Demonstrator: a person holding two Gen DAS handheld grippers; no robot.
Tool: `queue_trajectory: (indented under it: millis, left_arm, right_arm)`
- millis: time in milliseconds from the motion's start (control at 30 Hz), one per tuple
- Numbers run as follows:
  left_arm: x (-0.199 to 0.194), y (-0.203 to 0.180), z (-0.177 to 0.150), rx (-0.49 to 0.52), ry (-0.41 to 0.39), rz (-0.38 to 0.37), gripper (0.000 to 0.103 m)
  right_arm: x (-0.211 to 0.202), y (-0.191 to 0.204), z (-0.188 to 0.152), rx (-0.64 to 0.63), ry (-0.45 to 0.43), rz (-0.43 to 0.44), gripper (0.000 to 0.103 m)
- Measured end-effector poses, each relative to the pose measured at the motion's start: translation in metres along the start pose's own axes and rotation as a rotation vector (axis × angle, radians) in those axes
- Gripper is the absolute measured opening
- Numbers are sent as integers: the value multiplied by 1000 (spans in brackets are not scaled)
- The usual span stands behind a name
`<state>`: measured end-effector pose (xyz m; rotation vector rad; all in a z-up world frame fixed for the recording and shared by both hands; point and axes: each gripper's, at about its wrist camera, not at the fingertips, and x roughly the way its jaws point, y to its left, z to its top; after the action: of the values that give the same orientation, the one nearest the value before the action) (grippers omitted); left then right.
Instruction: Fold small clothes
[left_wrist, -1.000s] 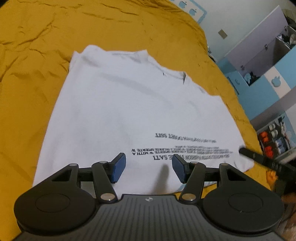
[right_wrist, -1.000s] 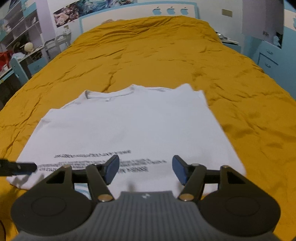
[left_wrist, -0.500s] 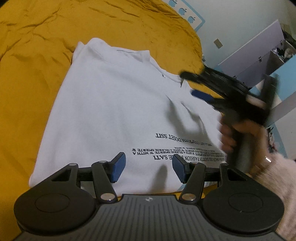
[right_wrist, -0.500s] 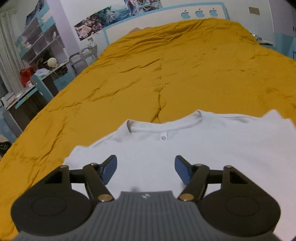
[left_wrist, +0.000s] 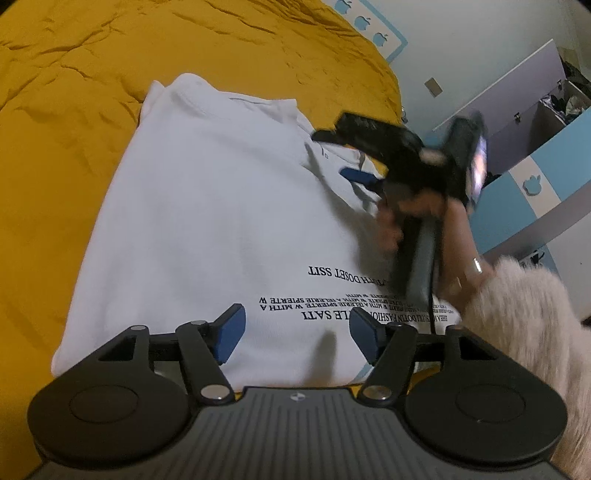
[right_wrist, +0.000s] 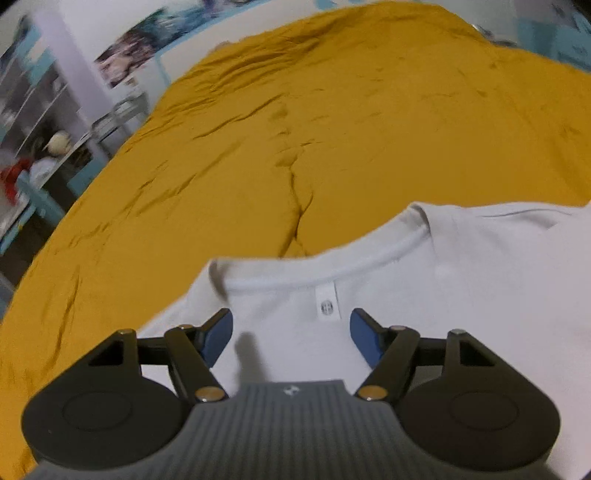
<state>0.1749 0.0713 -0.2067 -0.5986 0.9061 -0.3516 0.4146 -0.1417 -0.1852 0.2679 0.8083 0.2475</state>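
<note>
So the white t-shirt (left_wrist: 207, 206) was lying flat on the mustard-yellow bedspread (left_wrist: 55, 110), sides apparently already tucked in so it read as a long rectangle, printed text near the hem end. From the left wrist cam, the hem sat around 6 o'clock right under the left gripper (left_wrist: 294, 332), and the collar was way up at 12 to 1 o'clock.

The left gripper hung over the hem edge with its jaws spread wide, holding nothing. The right gripper (right_wrist: 291, 334) was up at the neckline (right_wrist: 325, 266), jaws also wide apart and empty, with the little neck label (right_wrist: 328, 304) sitting right between the blue pads (right_wrist: 218, 334). In the left cam you could see the hand (left_wrist: 424, 221) holding that right gripper over the collar at about 2 o'clock, blurry.

My read: this was the setup for the lengthwise fold, collar end to hem end or the reverse, and no grab had happened yet. Next move probably called for the right jaws to drop onto the collar edge and pinch all layers, not just the top one, while the left pinned or grabbed the hem so the shirt didn't slide on that bedspread.
</note>
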Motion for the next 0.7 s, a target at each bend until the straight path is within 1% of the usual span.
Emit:
queue_trajectory:
  millis: [67, 167, 233, 433, 500, 600, 633, 700]
  left_arm:
    - [2, -4, 0, 13, -1, 1, 84]
    - [2, -10, -1, 42, 3, 26, 85]
    - [0, -12, 0, 54, 5, 36, 85]
    - [-7, -10, -1, 19, 9, 38, 85]
    - [-11, -10, -2, -2, -3, 47, 83]
    - [-20, -7, -4, -36, -17, 46, 83]
    - [-21, -6, -5, -34, -15, 49, 83]
    - [-23, -4, -5, -18, -12, 66, 82]
  right_arm:
    - [-13, -3, -9, -15, 12, 13, 67]
    - [-34, -5, -22, -20, 46, 3, 66]
    - [-52, -11, -34, -1, 62, 15, 66]
    - [-116, -17, -73, 11, 107, 33, 66]
    - [-135, -18, -86, 19, 111, 29, 66]
    - [-165, -19, -109, 3, 109, 34, 66]
    - [-174, -18, -116, -13, 103, 31, 66]
    - [-185, -17, -127, -31, 122, 16, 66]
